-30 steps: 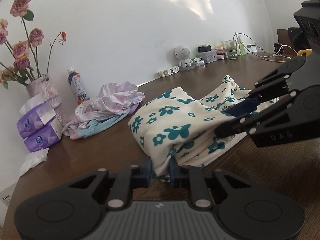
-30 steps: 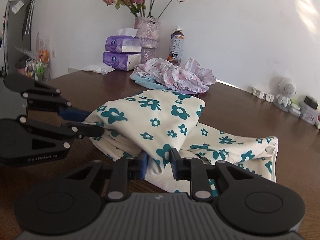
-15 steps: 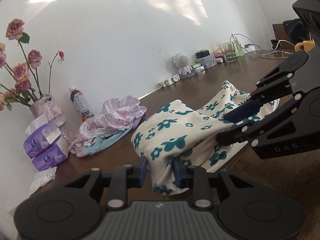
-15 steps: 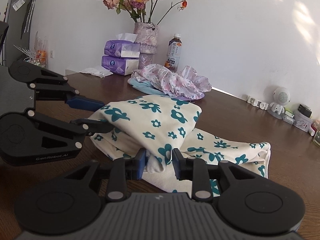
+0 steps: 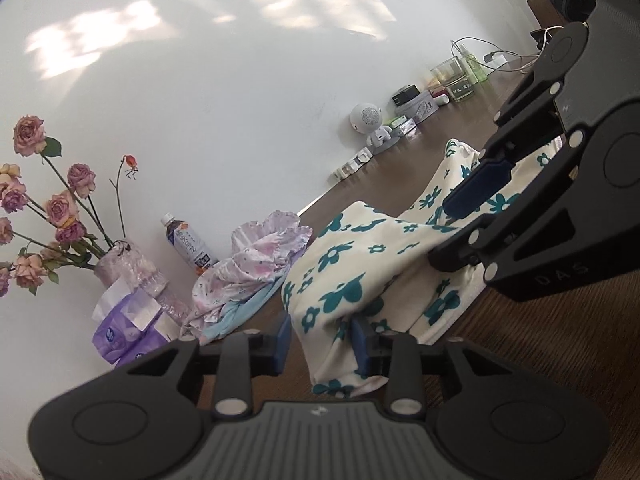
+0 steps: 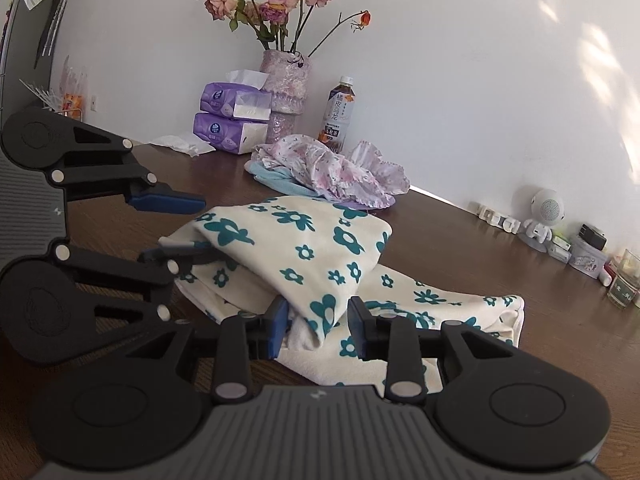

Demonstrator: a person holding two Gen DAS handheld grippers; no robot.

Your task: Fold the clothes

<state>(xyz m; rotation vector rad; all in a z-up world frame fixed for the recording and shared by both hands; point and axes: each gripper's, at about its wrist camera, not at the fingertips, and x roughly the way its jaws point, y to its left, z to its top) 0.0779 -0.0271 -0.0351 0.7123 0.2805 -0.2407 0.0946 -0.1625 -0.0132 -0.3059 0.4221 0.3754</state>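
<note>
Centrally, a cream garment printed with teal flowers (image 6: 304, 248) lies partly folded on the dark wooden table (image 6: 500, 256), its upper layer doubled over a lower layer that spreads to the right of the right gripper (image 6: 318, 326). Right gripper: jaws parted, one blue pad on each side of the folded corner, which sits between them without being pinched. Left gripper (image 5: 322, 334): jaws likewise parted, straddling the near hanging edge of the same garment (image 5: 360, 272); in the right wrist view it enters from the left with the cloth's edge lying between its spread fingers. Beyond the garment, ahead of both grippers, a crumpled pink floral garment (image 6: 336, 168) rests on a pale blue cloth (image 6: 276, 178). Behind these, against the white wall: a tea bottle (image 6: 338, 114), a vase of dried roses (image 6: 282, 84), and stacked purple tissue packs (image 6: 230, 118)
</note>
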